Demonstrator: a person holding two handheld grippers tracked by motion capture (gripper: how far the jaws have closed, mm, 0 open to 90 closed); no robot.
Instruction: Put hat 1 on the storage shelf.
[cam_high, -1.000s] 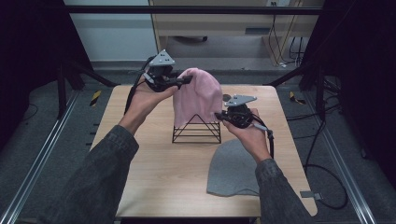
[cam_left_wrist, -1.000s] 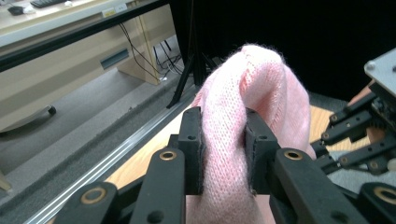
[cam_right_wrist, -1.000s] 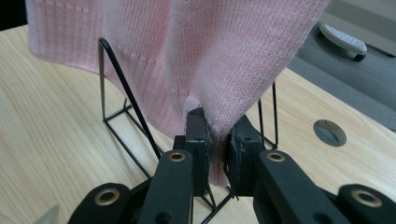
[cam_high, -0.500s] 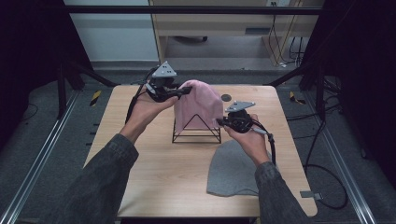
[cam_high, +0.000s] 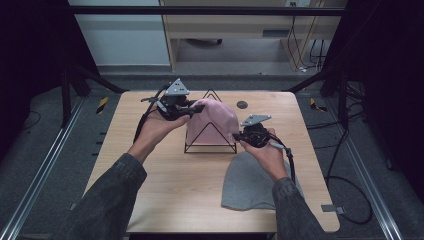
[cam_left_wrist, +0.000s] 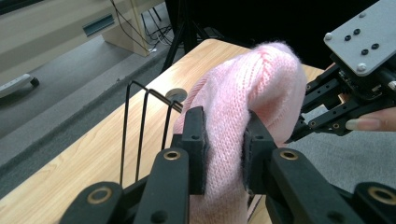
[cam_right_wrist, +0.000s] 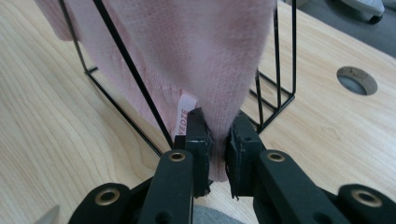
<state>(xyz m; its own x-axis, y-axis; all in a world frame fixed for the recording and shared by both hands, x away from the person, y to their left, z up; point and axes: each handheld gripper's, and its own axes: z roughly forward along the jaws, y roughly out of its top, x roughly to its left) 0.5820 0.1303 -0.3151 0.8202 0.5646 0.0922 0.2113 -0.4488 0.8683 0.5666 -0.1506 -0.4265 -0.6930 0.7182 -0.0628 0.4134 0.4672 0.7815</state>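
Clearly, the soft pink knitted beanie (cam_high: 212, 122) was draped over the black wire triangular stand (cam_high: 210, 142), which stood near the middle of the pale wooden tabletop (cam_high: 170, 185). The left gripper (cam_high: 186, 111) met the beanie at its upper left side, and in the left gripper view its 2 black fingers (cam_left_wrist: 195, 140) pinched a thick fold of the pink knit (cam_left_wrist: 252, 88) between them. The right gripper (cam_high: 240, 136) sat low at the stand's right corner, just above the tabletop; in the right gripper view its 2 fingers (cam_right_wrist: 198, 140) were pressed on the beanie's lower edge (cam_right_wrist: 210, 60), beside a small white sewn-in label (cam_right_wrist: 183, 116) and a slanting black wire of the stand (cam_right_wrist: 135, 79). A flat grey knitted beanie (cam_high: 250, 182) lay on the tabletop in front of the stand, partly under the person's right forearm. A small round hole (cam_high: 242, 104) showed in the tabletop behind the stand, to its right. Both sleeves were dark grey.
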